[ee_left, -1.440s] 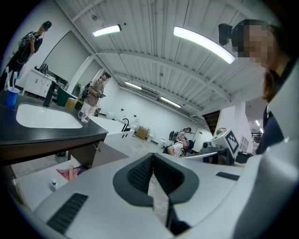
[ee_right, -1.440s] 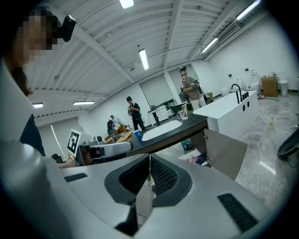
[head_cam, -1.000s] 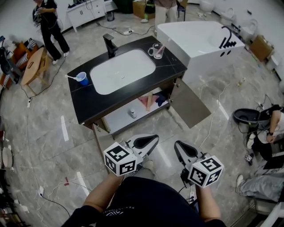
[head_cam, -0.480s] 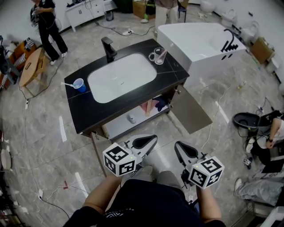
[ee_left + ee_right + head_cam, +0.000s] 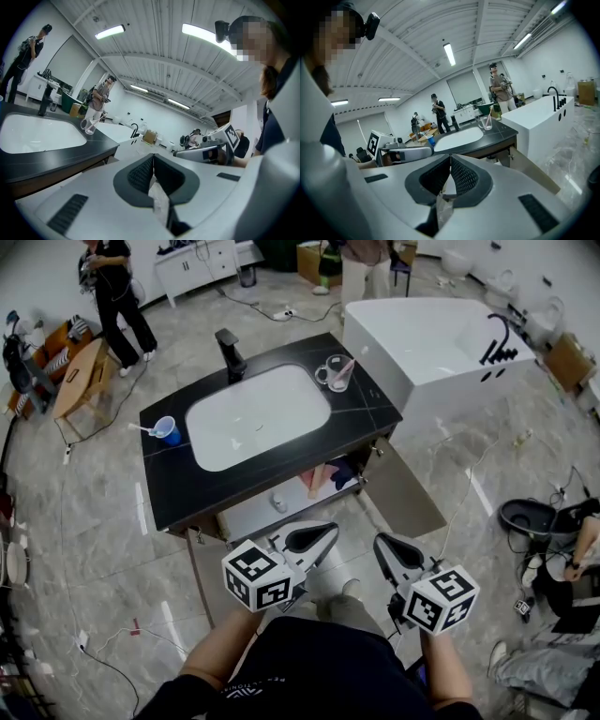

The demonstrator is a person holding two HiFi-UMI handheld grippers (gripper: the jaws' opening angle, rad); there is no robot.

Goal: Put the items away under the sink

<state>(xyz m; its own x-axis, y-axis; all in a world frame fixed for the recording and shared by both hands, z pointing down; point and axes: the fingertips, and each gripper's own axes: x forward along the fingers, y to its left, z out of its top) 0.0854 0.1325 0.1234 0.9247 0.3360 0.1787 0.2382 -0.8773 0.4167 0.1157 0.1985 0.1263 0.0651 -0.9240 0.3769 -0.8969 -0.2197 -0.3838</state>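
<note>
So both claws are pinched fully closed with nothing in them, left gripper (image 5: pixel 312 538) and right gripper (image 5: pixel 394 551) side by side near the vanity. The blue cup (image 5: pixel 170 430) and clear glass (image 5: pixel 337 373) sit on the black countertop (image 5: pixel 178 486), and the cabinet (image 5: pixel 251 509) underneath stands open.

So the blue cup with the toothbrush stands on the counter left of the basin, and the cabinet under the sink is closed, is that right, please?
Not quite: the cabinet is open, its door swung out at the right, as the head view shows. The blue cup with the toothbrush does stand on the counter left of the basin.
</note>
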